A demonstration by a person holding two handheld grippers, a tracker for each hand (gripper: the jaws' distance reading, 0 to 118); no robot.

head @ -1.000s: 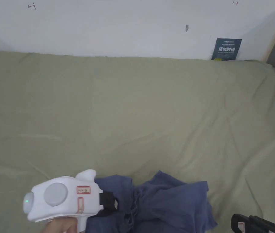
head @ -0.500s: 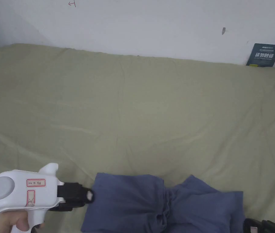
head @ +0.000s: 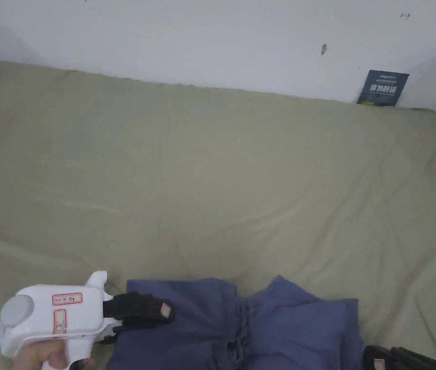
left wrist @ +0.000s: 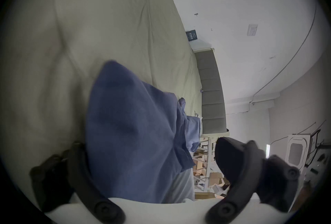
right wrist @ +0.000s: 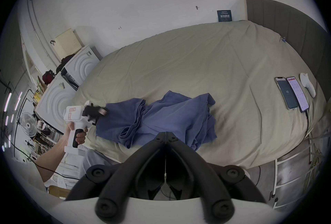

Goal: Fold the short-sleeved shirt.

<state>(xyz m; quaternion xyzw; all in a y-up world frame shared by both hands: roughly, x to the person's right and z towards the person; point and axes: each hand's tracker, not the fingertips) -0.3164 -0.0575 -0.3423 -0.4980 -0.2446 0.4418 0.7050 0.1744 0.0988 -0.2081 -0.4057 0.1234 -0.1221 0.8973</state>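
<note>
a crumpled blue short-sleeved shirt (head: 260, 327) lies bunched on the near part of a bed covered by a pale green sheet (head: 241, 183), close to the edge where the person stands. in the head view the left gripper (head: 161, 310), held in the person's left hand (head: 51, 359), sits at the shirt's left end with its dark tips over the cloth. in the left gripper view its jaws stand wide apart, with the blue fabric lying between them and up against one jaw, while the other jaw is off the cloth, so nothing is pinched. the right gripper (right wrist: 165, 135) hangs at the bed's near edge just short of the shirt; in the right gripper view its jaws are pressed together tip to tip with nothing between them. in that same view two phones (right wrist: 292, 93) lie side by side on the sheet well to the right of the shirt, with a white controller (right wrist: 307, 85) just beyond them. a dark card (head: 383, 88) leans against the white wall at the far edge of the bed.
</note>
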